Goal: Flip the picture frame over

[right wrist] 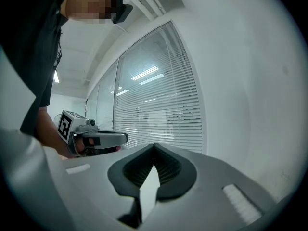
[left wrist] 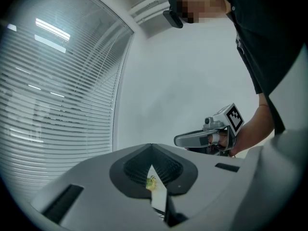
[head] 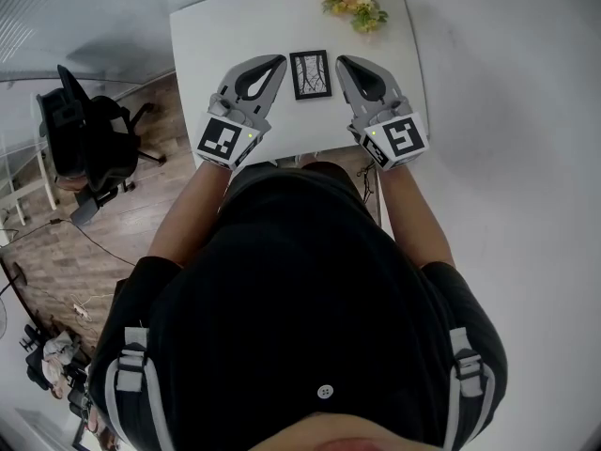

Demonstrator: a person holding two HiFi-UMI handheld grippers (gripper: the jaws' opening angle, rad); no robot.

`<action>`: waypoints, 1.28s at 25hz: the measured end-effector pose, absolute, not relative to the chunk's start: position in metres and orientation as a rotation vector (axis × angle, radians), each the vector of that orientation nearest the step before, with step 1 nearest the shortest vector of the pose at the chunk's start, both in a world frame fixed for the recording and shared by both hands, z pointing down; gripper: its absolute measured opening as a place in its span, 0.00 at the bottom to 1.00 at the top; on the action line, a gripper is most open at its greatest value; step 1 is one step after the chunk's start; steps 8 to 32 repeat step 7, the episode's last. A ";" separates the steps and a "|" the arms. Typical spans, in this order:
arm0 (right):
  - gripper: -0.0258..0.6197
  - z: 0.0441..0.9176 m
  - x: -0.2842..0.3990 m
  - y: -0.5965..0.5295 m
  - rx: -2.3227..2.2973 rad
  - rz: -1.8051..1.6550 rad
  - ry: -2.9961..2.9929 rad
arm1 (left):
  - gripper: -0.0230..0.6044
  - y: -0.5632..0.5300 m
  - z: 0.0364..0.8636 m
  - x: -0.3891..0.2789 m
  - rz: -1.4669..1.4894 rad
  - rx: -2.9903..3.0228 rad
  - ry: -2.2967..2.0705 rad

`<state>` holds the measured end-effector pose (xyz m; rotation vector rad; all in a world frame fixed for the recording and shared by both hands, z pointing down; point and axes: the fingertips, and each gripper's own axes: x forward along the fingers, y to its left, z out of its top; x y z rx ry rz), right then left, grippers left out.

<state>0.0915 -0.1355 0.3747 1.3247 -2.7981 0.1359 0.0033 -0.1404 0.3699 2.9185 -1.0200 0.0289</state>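
A small black picture frame (head: 310, 74) lies flat on the white table (head: 216, 26), its branch print facing up. My left gripper (head: 280, 60) hovers just left of the frame with its jaws shut and nothing held. To the frame's right, my right gripper (head: 341, 61) mirrors it, also shut and empty. Neither touches the frame. In the left gripper view the jaws (left wrist: 152, 147) meet at their tips, and the right gripper (left wrist: 207, 138) shows beyond them. In the right gripper view the jaws (right wrist: 154, 146) are likewise together, with the left gripper (right wrist: 96, 138) off to the side.
A bunch of flowers (head: 355, 3) lies at the table's far right corner, also seen through the left jaws' gap as flowers (left wrist: 152, 181). A black office chair (head: 84, 144) stands on the wood floor to the left. Window blinds (right wrist: 159, 109) line the room.
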 end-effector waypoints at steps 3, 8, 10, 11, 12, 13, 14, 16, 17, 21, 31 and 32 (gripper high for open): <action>0.05 0.376 0.089 -0.128 1.328 0.151 -2.799 | 0.04 -0.135 0.373 -0.004 0.038 2.916 -1.042; 0.05 0.375 0.084 -0.119 1.336 0.151 -2.795 | 0.04 -0.127 0.372 -0.013 0.035 2.919 -1.052; 0.05 0.375 0.084 -0.119 1.336 0.151 -2.795 | 0.04 -0.127 0.372 -0.013 0.035 2.919 -1.052; 0.05 0.375 0.084 -0.119 1.336 0.151 -2.795 | 0.04 -0.127 0.372 -0.013 0.035 2.919 -1.052; 0.05 0.375 0.084 -0.119 1.336 0.151 -2.795 | 0.04 -0.127 0.372 -0.013 0.035 2.919 -1.052; 0.05 0.375 0.084 -0.119 1.336 0.151 -2.795 | 0.04 -0.127 0.372 -0.013 0.035 2.919 -1.052; 0.05 0.375 0.084 -0.119 1.336 0.151 -2.795 | 0.04 -0.127 0.372 -0.013 0.035 2.919 -1.052; 0.05 0.375 0.084 -0.119 1.336 0.151 -2.795 | 0.04 -0.127 0.372 -0.013 0.035 2.919 -1.052; 0.05 0.375 0.084 -0.119 1.336 0.151 -2.795 | 0.04 -0.127 0.372 -0.013 0.035 2.919 -1.052; 0.05 0.375 0.084 -0.119 1.336 0.151 -2.795 | 0.04 -0.127 0.372 -0.013 0.035 2.919 -1.052; 0.05 0.375 0.084 -0.119 1.336 0.151 -2.795 | 0.04 -0.127 0.372 -0.013 0.035 2.919 -1.052; 0.05 0.375 0.084 -0.119 1.336 0.151 -2.795 | 0.04 -0.127 0.372 -0.013 0.035 2.919 -1.052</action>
